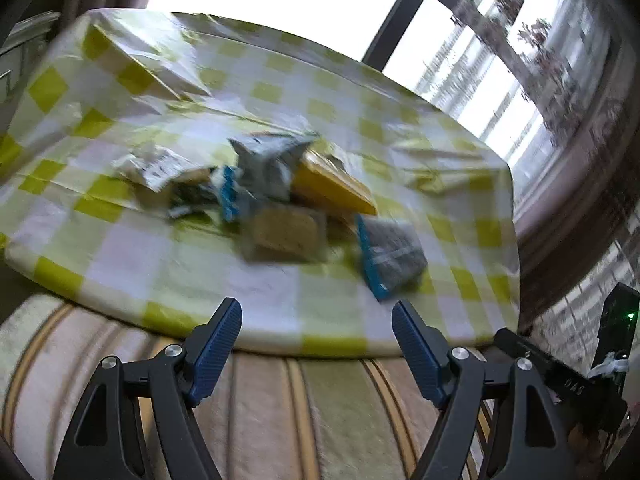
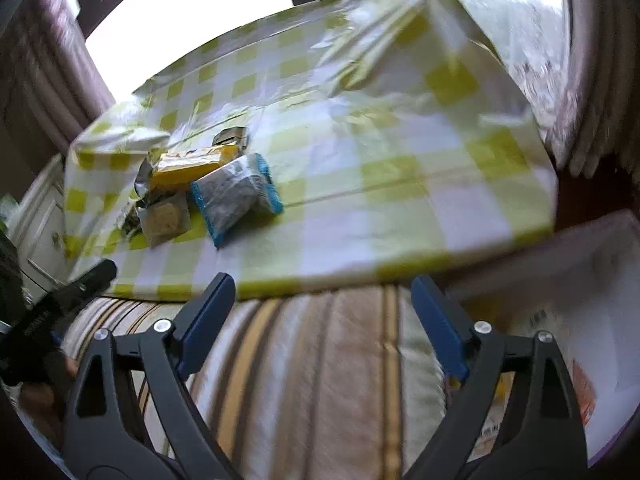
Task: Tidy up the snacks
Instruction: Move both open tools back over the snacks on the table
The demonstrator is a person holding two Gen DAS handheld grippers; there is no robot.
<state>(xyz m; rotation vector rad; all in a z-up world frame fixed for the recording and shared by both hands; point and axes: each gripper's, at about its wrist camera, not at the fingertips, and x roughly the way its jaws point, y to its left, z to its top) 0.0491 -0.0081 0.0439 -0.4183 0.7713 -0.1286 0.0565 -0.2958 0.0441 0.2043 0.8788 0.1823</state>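
Snacks not yet sorted, both grippers empty.

The snack pile (image 1: 280, 200) sits jumbled mid-worktop (image 1: 200, 280) on the checked cloth; left gripper (image 1: 316, 344) and right gripper (image 2: 320, 320) hover short of it, jaws spread (nothing held, nothing visibly organized).

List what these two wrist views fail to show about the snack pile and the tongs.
- Snack pile, left wrist view: motion blur wipes out every label; the count is unclear because the packets overlap.
- Yellow packet, right wrist view: print too small and blurred to read.
- Blue-edged packet, right wrist view: contents blurred.
- White bag, right wrist view: cut off by the picture's edge and the right tongs.
- Left tongs: open, empty.
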